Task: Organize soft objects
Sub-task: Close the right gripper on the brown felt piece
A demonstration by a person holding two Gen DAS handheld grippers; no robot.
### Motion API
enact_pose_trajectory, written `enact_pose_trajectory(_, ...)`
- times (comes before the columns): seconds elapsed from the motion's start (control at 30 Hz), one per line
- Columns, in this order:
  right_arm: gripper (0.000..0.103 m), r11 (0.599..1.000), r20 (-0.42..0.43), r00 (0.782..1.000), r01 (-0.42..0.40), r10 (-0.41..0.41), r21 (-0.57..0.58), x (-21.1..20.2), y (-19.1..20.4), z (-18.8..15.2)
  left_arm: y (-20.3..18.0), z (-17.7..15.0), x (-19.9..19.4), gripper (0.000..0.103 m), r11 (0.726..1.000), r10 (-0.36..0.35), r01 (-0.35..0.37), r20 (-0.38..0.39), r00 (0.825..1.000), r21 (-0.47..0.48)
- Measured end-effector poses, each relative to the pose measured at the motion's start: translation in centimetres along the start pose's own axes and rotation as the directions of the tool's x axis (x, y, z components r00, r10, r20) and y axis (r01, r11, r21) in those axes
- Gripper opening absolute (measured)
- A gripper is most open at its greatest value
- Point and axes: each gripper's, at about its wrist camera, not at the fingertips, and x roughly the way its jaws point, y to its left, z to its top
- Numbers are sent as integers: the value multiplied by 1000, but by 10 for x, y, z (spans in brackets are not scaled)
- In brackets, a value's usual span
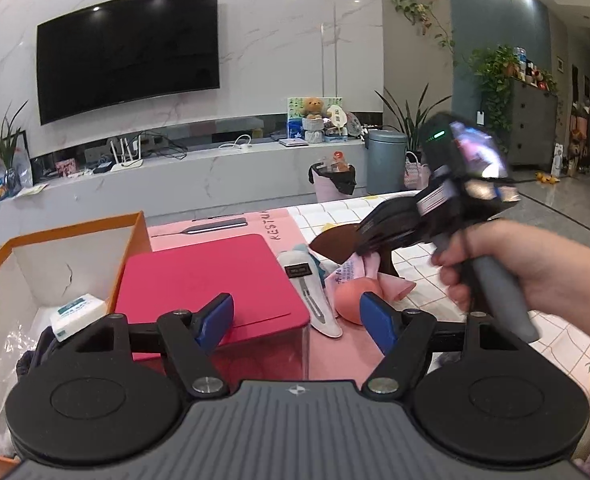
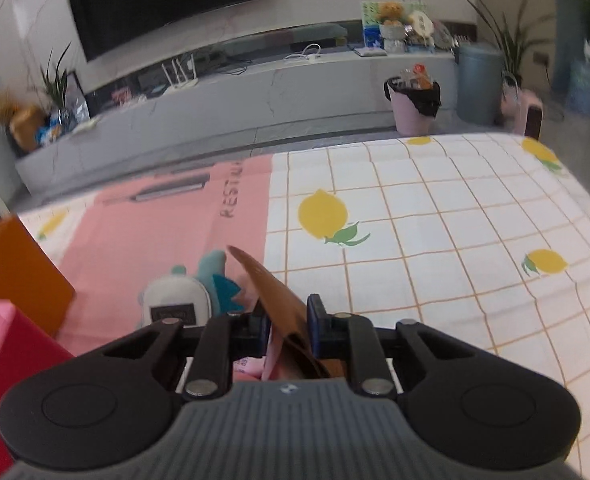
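Observation:
In the right wrist view my right gripper [image 2: 289, 318] is shut on a flat brown leather-like piece [image 2: 271, 288], which sticks up between the blue pads. The left wrist view shows the same gripper [image 1: 361, 236], held by a hand, with the brown piece [image 1: 335, 246] above a pile of soft things. That pile holds a white and teal plush [image 1: 299, 270], a pink cloth [image 1: 395, 284] and a peach-coloured ball [image 1: 355, 296]. My left gripper [image 1: 297, 316] stands open near the pile, with nothing between its fingers. The plush [image 2: 175, 300] lies just left of my right gripper.
A red box [image 1: 215, 280] sits left of the pile. Beside it is an open orange box [image 1: 55, 240] with a tissue pack [image 1: 77, 314] inside. A metal hair clip [image 1: 319, 312] lies by the plush. The lemon-print cloth [image 2: 435, 220] covers the table to the right.

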Motion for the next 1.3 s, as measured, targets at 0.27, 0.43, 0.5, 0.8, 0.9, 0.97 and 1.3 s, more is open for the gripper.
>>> enact_pose_trajectory(0.27, 16, 988, -123, 991, 77, -61, 137, -34, -38, 14, 10, 0, -5, 84, 997, -27, 26, -11, 1000, -73)
enact_pose_trajectory(0.43, 30, 961, -207, 977, 107, -54, 256, -47, -78, 0, 4, -2, -7, 84, 997, -46, 46, 3, 999, -65)
enact_pose_trajectory(0.5, 66, 949, -193, 981, 88, -29, 304, -46, -90, -4, 2, -3, -7, 85, 997, -49, 50, 8, 999, -54)
enact_pose_trajectory(0.8, 93, 922, -73, 997, 30, -2, 387, -11, -102, 11, -8, -6, -5, 85, 999, -32, 32, 25, 999, 9)
enact_pose_trajectory(0.9, 97, 959, -92, 995, 50, -25, 278, 4, -92, 17, -10, -7, -6, 85, 998, -61, 60, 23, 998, 35)
enact_pose_trajectory(0.97, 100, 957, -118, 992, 66, -34, 282, 11, -90, 18, -10, -8, -7, 85, 997, -73, 72, 22, 997, 35)
enact_pose_trajectory(1.3, 101, 892, -228, 971, 160, -67, 422, 42, -75, 24, -13, -8, -6, 85, 995, -96, 95, 19, 995, 23)
